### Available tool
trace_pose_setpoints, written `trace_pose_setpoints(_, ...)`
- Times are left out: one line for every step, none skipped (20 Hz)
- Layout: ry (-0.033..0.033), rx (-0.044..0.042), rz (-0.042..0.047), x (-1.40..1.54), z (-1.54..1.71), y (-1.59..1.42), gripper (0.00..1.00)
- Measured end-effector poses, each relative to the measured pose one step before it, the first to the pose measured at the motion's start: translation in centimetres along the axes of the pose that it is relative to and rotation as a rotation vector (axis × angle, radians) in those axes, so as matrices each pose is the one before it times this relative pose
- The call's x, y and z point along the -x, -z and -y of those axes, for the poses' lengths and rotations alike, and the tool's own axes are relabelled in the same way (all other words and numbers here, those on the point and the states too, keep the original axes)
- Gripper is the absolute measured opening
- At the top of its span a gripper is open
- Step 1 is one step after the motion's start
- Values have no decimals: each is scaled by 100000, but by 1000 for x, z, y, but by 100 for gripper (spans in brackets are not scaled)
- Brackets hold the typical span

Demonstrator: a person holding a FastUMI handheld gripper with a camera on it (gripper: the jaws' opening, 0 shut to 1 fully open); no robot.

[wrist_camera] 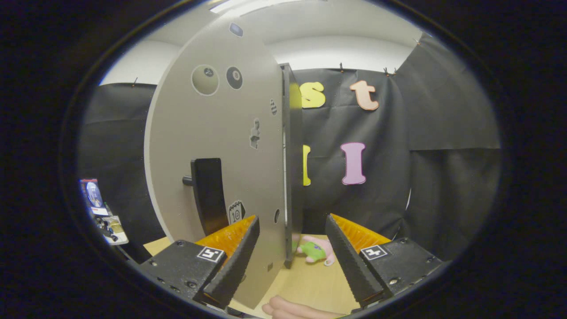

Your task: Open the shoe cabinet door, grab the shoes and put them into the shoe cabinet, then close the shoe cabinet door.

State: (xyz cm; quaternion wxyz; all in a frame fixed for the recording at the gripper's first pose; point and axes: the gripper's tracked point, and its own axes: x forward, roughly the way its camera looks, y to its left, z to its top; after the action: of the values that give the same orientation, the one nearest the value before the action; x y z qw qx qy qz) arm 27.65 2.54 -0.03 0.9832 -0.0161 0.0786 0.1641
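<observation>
1. Nearest, at the bottom of the frame, the tool (292, 248) has its two fingers spread wide apart, gripping nothing. The free edge of the cabinet door sits in the gap between them, closer to the left finger; I cannot tell whether that finger touches it.
2. Just under the gap, at the very bottom centre, a person's fingers (288, 309) lie on the light wooden tabletop (305, 283).
3. The shoe cabinet door (221, 146) is a pale grey panel rising from the lower centre up to the top of the frame. It stands open, swung out toward the tool, so its outer face fills the left centre. Small stickers dot it: two round ones near the top, a small figure midway and a calendar-like one low down.
4. A dark upright handle (208, 195) is fixed on that face, at left of centre, just above and beyond the left fingertip.
5. Right of the door's edge runs the dark front edge of the shoe cabinet (292, 164), standing upright in the middle of the frame.
6. On the tabletop just ahead of the fingers, beside the foot of the cabinet, lies a small pink and green plush toy (315, 250).
7. Far off at lower left, against the dark wall, a small shelf with clutter (104, 215) is too blurred to make out.
</observation>
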Motion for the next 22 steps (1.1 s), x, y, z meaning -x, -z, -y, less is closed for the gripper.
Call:
trace_pose_setpoints(87, -28, -47, -42, -617, 33, 97)
trace_pose_setpoints(297, 213, 184, -113, -553, -5, 97)
trace_pose_setpoints(551, 599, 116, -94, -584, -70, 97)
trace_pose_setpoints(610, 777, 308, -10, -668, -45, 97)
trace_pose_setpoints(813, 847, 204, -65, -693, -112, 97)
trace_pose_setpoints(800, 1066, 269, -147, -748, 3, 97)
trace_pose_setpoints(488, 805, 227, -143, -813, -28, 97)
trace_pose_setpoints(116, 1094, 261, -127, -939, 42, 97)
trace_pose_setpoints(-107, 946, 419, -246, -764, -89, 97)
trace_pose_setpoints(-265, 649, 199, -439, -743, -56, 97)
trace_pose_setpoints(-270, -238, 111, -308, -797, -62, 97)
trace_pose_setpoints(-330, -1051, -108, -346, -668, 96, 97)
trace_pose_setpoints(-196, -1612, -32, -356, -769, 34, 97)
trace_pose_setpoints(-230, -1114, -108, -425, -472, -73, 97)
trace_pose_setpoints(-84, -821, -145, -569, -554, -111, 97)
trace_pose_setpoints(-688, -528, -186, -540, -563, -97, 97)
trace_pose_setpoints(-1124, -548, -137, -690, -651, -63, 97)
trace_pose_setpoints(-904, -1192, -469, -812, -356, 132, 97)
trace_pose_setpoints(-1015, -845, -732, -635, -547, 128, 97)
trace_pose_setpoints(-1172, -442, -136, -591, -661, -54, 97)
trace_pose_setpoints(-118, -265, -415, -659, -723, 22, 97)
trace_pose_setpoints(145, 630, 396, -485, -646, 5, 97)
